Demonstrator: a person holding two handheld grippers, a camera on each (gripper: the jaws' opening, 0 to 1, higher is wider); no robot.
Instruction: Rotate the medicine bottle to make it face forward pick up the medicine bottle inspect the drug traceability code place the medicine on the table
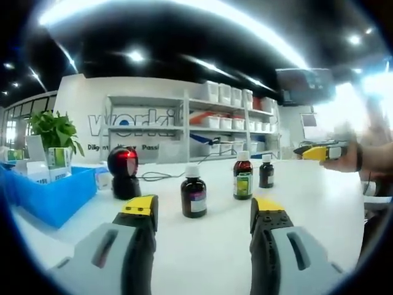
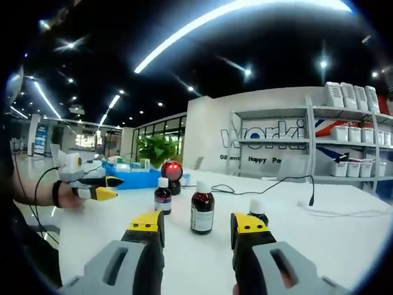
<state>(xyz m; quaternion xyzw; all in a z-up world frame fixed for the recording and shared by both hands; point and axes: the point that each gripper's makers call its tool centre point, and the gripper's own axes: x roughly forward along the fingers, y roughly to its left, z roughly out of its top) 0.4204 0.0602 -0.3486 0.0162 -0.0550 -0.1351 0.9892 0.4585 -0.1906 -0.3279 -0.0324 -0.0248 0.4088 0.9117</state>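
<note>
Three bottles stand untouched; we judge the task hardly begun.

In the left gripper view the nearest bottle [image 1: 193, 192] stands upright on the table [image 1: 319, 203] at twelve o'clock from our left gripper [image 1: 206, 215], just beyond its jaws, which are apart and hold nothing. Two more bottles [image 1: 243, 177] [image 1: 266, 171] stand at one o'clock behind it, a scanner [image 1: 124, 173] at ten, a blue bin [image 1: 52, 196] at nine. In the right gripper view our right gripper [image 2: 198, 232] is likewise spread and empty, a bottle [image 2: 202, 208] between its tips. Turning, lifting, checking the code and setting down all remain.
</note>
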